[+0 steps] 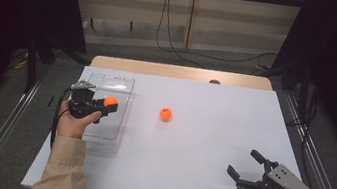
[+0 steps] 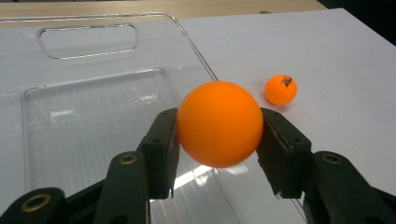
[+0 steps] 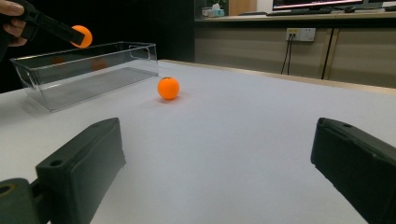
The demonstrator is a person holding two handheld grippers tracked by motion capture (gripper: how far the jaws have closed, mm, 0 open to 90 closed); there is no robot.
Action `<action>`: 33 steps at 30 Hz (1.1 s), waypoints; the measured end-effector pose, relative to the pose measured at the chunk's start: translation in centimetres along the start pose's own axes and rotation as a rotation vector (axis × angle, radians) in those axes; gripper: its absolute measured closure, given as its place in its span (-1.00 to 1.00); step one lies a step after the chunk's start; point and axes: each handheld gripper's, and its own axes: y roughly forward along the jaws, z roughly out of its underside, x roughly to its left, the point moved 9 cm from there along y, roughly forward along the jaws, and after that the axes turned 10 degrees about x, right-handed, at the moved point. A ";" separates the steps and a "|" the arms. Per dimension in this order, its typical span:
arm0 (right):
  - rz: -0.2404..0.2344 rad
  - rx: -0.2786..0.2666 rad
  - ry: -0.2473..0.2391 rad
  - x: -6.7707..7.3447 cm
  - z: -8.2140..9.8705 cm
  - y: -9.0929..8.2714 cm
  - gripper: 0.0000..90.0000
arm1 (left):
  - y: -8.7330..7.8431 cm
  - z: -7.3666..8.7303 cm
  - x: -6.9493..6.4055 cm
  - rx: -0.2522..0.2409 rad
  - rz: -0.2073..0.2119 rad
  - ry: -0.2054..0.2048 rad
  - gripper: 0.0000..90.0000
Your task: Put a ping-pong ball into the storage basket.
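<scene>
On the table (image 1: pixel 209 146): two orange balls (image 1: pixel 165 114), one clear tray (image 1: pixel 122 87).

Overhead looks forward; tool cameras share tray (image 1: pixel 112 111).

Sides of held orange ball (image 2: pixel 219 123) covered where left gripper (image 2: pixel 218 140) fingers (image 2: pixel 161 144) press on it; jaw bases cut off by bottom edge. Print on loose ball (image 2: pixel 280 89), beyond the right-hand finger, too small to read. Right gripper (image 3: pixel 219 163) fingers (image 3: pixel 79 163) cropped at bottom and right edges.
</scene>
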 end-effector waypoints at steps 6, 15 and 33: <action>0.000 0.002 -0.003 0.0 0.0 0.0 -0.96 | 0.1 0.1 0.2 0.003 -0.009 0.000 0.13; -0.002 0.002 -0.003 0.0 0.0 0.0 -0.95 | 0.2 0.2 0.4 0.010 -0.023 -0.004 0.13; -0.003 0.003 0.000 0.1 0.0 0.1 -0.95 | 0.4 0.6 1.1 0.025 -0.055 -0.007 0.13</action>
